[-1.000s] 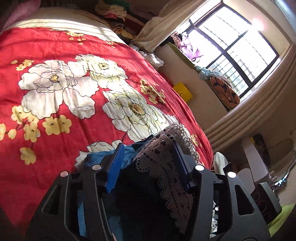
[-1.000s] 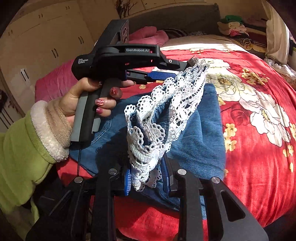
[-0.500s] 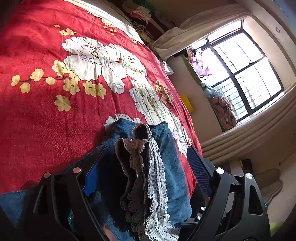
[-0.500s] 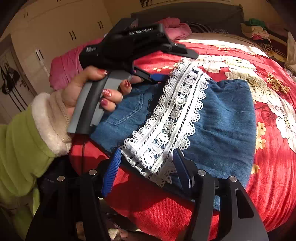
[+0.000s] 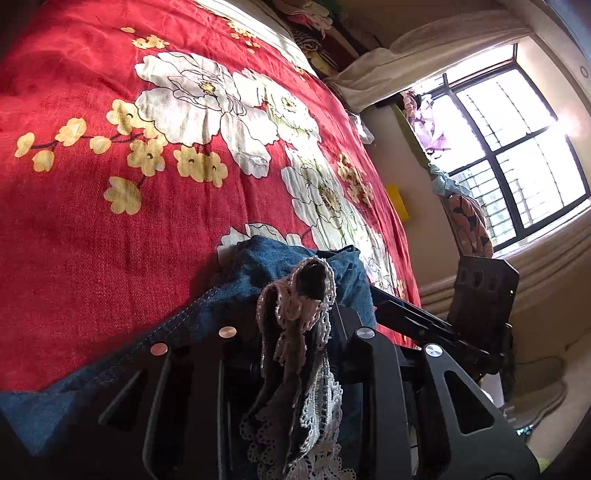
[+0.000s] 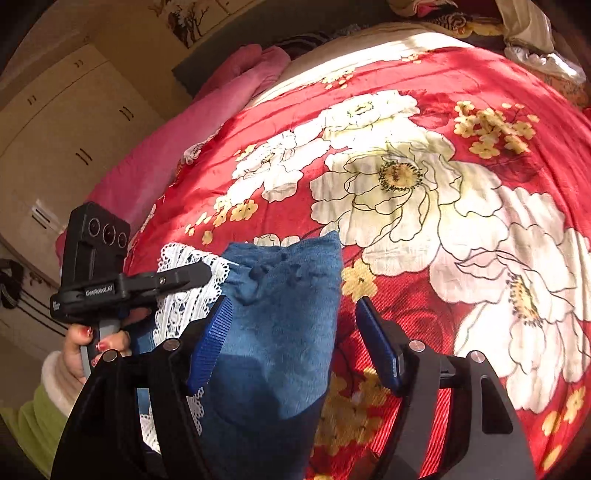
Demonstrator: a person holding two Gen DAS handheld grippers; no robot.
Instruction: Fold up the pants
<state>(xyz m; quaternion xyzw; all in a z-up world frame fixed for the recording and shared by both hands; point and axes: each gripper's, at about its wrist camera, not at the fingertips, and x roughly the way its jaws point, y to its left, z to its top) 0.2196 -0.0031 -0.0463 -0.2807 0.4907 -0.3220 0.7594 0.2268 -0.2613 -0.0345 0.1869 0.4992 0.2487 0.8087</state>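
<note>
The blue denim pants (image 6: 284, 314) with white lace trim (image 6: 188, 291) lie folded on the red flowered bedspread (image 6: 424, 221). My right gripper (image 6: 295, 332) is open, its blue pads (image 6: 212, 339) wide apart over the folded denim, holding nothing. In the left wrist view the denim (image 5: 273, 258) lies below my left gripper (image 5: 295, 328), and a bunch of lace (image 5: 295, 332) drapes over the gripper body. The fingertips are hidden under the cloth. From the right wrist view the left gripper (image 6: 184, 277) sits over the lace edge.
The bed (image 5: 147, 147) fills most of both views. A window (image 5: 517, 147) and a ledge with cushions lie past the bed's right side. A pink blanket (image 6: 177, 147) and wardrobe doors (image 6: 55, 129) stand at the left. Clothes are piled at the headboard (image 5: 306, 22).
My right gripper has swung right, off the lace and over the folded denim, still open. My left gripper has lowered onto the pants, and the lace now drapes over its body.
</note>
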